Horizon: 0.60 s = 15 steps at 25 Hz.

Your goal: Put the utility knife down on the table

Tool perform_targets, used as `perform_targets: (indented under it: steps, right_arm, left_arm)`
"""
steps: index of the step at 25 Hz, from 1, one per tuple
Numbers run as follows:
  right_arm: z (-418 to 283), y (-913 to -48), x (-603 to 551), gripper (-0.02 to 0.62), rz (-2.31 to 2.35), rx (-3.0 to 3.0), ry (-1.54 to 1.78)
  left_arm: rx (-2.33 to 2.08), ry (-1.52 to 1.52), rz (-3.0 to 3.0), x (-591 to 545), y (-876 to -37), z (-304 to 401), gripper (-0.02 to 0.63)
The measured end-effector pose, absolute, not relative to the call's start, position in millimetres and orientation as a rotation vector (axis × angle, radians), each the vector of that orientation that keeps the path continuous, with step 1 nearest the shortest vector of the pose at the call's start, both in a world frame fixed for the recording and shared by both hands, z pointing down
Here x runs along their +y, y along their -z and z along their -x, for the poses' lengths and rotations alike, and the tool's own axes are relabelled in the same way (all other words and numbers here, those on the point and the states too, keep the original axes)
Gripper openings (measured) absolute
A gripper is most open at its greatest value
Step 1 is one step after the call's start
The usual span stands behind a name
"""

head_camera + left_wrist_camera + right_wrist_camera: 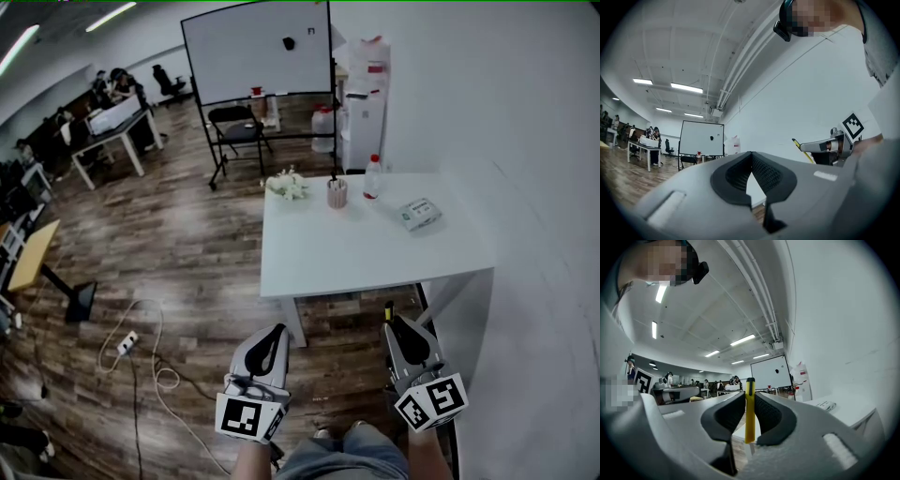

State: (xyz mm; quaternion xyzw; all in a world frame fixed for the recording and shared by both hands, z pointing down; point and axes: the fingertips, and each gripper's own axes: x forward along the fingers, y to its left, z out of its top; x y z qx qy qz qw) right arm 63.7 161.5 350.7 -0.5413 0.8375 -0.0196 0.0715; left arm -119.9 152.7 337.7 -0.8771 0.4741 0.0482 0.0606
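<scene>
The right gripper has its jaws closed down to a narrow gap and clamps the utility knife between them. The dark pads have a ribbed, rubber-like face and sit in smooth grey moulded shells. The pads cover the mid-section of the knife, and no blade can be made out. In the right gripper view the knife is a slim, flat yellow bar with a dark cap at its top end. Its long axis runs upright along the jaw gap, with the capped end pointing away past the fingertips. In the head view only a short yellow sliver shows ahead of the jaws, pointing toward the table. The knife is in the air, short of the table's near edge and close to its near right corner. The left gripper has its jaws fully together and holds nothing. The white rectangular table top carries a flower bunch at the far left corner, and a cup and a bottle along the far edge. A flat packet lies toward the right edge, its print too small to read.
</scene>
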Motion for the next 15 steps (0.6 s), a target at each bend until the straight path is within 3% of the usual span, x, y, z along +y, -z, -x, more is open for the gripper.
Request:
perform_targets:
  steps: [15]
  right_arm:
    - [-80.7, -356.7, 105.8, 0.063, 1.629, 2.519, 0.084]
  left_arm:
    - [1.417, -0.159, 2.665, 94.9, -339.5, 100.3, 0.011]
